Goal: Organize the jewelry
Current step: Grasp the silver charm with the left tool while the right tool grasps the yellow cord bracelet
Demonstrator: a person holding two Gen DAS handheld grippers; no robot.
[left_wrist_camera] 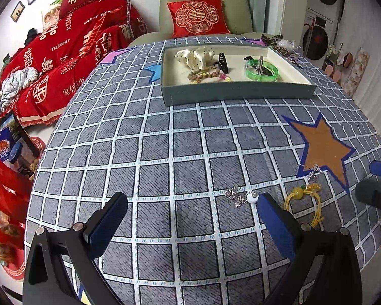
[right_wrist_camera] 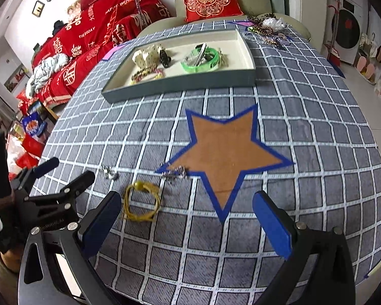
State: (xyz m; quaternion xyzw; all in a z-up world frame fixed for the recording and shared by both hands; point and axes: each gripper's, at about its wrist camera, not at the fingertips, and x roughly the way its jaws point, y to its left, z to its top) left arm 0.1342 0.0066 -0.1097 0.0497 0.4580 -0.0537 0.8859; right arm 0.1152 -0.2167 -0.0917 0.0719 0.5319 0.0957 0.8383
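A grey tray with a cream inside holds a green bangle, a beaded bracelet, a spotted white piece and black clips. Loose on the checked cloth lie a yellow cord bracelet, a silver chain with a white bead and a silver chain at the orange star's tip. My left gripper is open, left of the yellow cord. My right gripper is open and empty, with the yellow cord by its left finger.
An orange star with a blue border is marked on the cloth. A heap of beaded jewelry lies at the table's far right corner. A green armchair with a red cushion stands behind the table. A red-covered sofa stands to the left.
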